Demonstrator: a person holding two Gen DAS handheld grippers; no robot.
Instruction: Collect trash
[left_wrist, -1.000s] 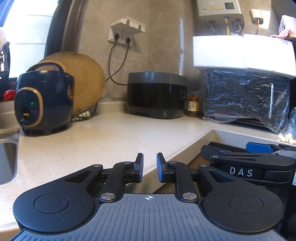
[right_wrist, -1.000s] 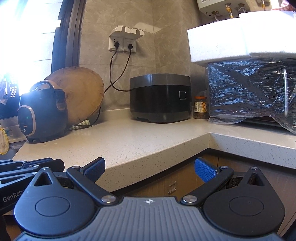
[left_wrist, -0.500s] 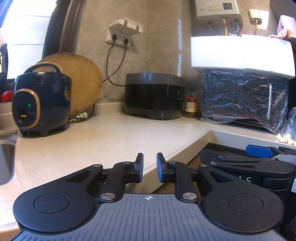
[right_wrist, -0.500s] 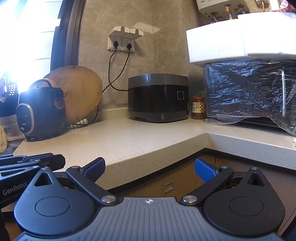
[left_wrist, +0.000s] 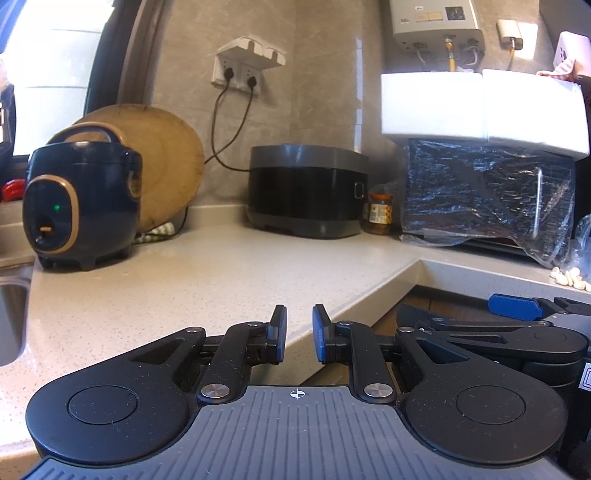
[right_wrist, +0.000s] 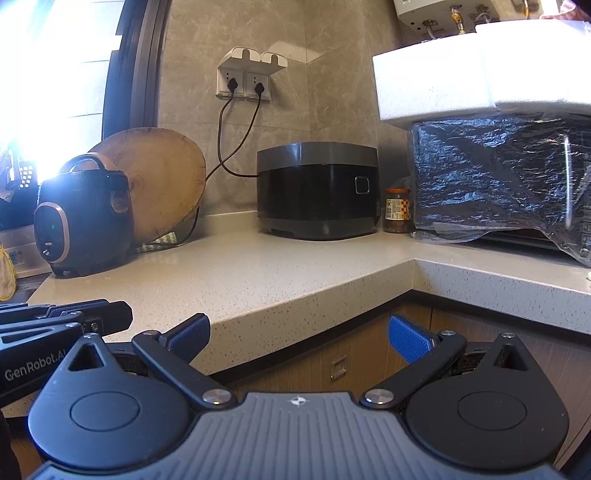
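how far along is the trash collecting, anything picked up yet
Done: nothing that shows; no bin or bag of collected trash is in view. In hand: nothing. The left gripper has a narrow empty gap between its jaws, and the right gripper is wide open and empty, both short of the counter. Left: everything. The only loose bits visible are small pale pieces at the counter's right edge.

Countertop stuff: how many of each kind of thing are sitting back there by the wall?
Cookers: 2, a dark blue one and a black one
Round wooden boards: 1
Jars: 1
Plastic-wrapped ovens: 1
White foam boxes: 2
Total: 7
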